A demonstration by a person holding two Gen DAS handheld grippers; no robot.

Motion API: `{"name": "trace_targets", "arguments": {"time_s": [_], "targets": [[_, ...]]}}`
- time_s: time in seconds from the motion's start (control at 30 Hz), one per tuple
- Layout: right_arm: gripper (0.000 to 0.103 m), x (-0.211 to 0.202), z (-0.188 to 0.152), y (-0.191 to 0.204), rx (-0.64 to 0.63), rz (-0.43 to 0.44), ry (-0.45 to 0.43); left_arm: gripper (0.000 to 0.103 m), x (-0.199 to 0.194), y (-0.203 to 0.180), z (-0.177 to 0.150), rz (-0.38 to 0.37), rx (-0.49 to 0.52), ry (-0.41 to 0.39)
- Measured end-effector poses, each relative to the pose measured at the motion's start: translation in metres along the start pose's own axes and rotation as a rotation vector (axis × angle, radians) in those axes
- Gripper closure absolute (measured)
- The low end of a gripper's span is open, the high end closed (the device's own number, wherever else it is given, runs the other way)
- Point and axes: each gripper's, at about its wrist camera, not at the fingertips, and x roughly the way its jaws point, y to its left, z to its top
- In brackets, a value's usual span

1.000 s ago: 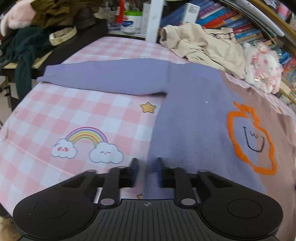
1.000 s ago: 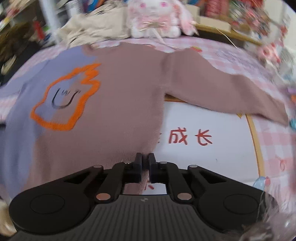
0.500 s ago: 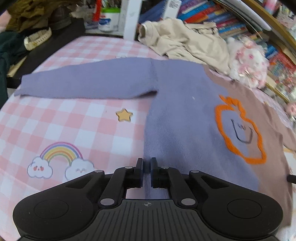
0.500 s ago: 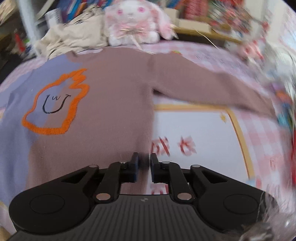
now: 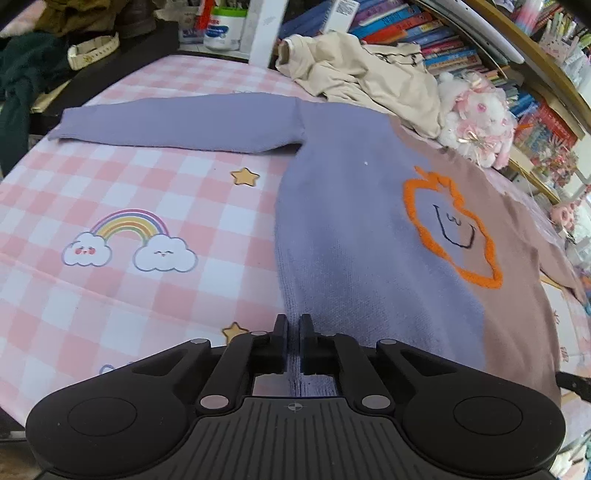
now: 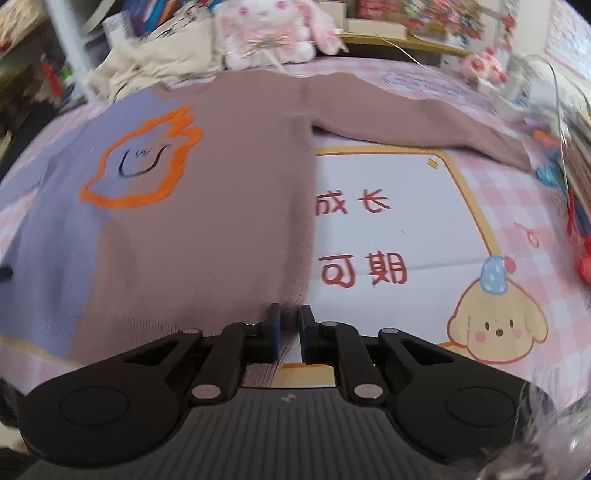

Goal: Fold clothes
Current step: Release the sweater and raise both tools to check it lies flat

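A sweater [image 5: 351, 221], purple on its left half and brown on its right [image 6: 221, 203], lies flat and face up on a pink checked cover [image 5: 110, 184]. An orange flame outline [image 5: 450, 229] marks its chest. Both sleeves are spread out: the purple one [image 5: 184, 122] to the left, the brown one [image 6: 406, 114] to the right. My left gripper [image 5: 292, 321] sits at the purple hem corner, its jaws closing tight with the hem pinched between them. My right gripper [image 6: 290, 312] is at the brown hem corner, jaws closing on the hem's edge.
A crumpled beige garment [image 5: 362, 77] and a white-pink plush rabbit [image 6: 269, 33] lie beyond the sweater's collar. Bookshelves [image 5: 424, 33] rise behind them. Dark clothes [image 5: 22, 74] pile up at the far left. Small toys [image 6: 576, 206] crowd the right edge.
The left gripper, open over the purple hem a second ago, has shut on it. The right gripper parted slightly, narrowed again, and drew back, so more of the printed white panel shows.
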Motion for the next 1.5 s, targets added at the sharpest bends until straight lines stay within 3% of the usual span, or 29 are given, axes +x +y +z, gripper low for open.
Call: {"name": "trace_targets", "arguments": {"time_s": [0.2,0.4,0.63,0.77,0.8,0.83,0.97,1.07,1.1,1.27,1.33,1.5], "targets": [[0.097,-0.003,-0.003,-0.011,0.062,0.002,-0.009,0.099,-0.004,0.000,-0.004,-0.013,0.028,0.004],[0.096,-0.002,-0.002,-0.003,0.009,-0.021,-0.006,0.098,-0.004,-0.001,-0.005,-0.013,0.049,-0.006],[0.093,-0.003,-0.003,-0.006,-0.011,0.002,-0.015,0.096,-0.006,-0.012,-0.009,0.044,0.053,-0.021],[0.083,-0.007,-0.001,-0.006,-0.064,-0.002,-0.040,0.090,-0.017,-0.020,-0.017,0.052,0.006,-0.062],[0.076,-0.009,-0.001,-0.006,-0.078,0.002,-0.059,0.089,-0.020,-0.024,-0.019,0.052,-0.001,-0.074],[0.067,-0.012,0.000,-0.007,-0.093,0.008,-0.080,0.086,-0.023,-0.027,-0.021,0.052,-0.009,-0.086],[0.053,-0.017,0.008,-0.009,-0.151,0.036,-0.149,0.064,-0.035,-0.043,-0.028,0.057,-0.038,-0.130],[0.036,-0.015,0.015,-0.010,-0.181,0.056,-0.166,0.052,-0.044,-0.059,-0.032,0.071,-0.040,-0.156],[0.032,-0.014,0.017,-0.011,-0.191,0.065,-0.168,0.050,-0.046,-0.064,-0.033,0.077,-0.037,-0.163],[0.020,-0.012,0.023,-0.012,-0.229,0.105,-0.179,0.020,-0.056,-0.094,-0.046,0.136,0.008,-0.192],[0.011,-0.013,0.025,-0.010,-0.243,0.108,-0.188,0.014,-0.057,-0.104,-0.052,0.157,0.034,-0.192],[0.007,-0.013,0.027,-0.003,-0.260,0.101,-0.194,0.011,-0.049,-0.118,-0.059,0.168,0.139,-0.134]]}}
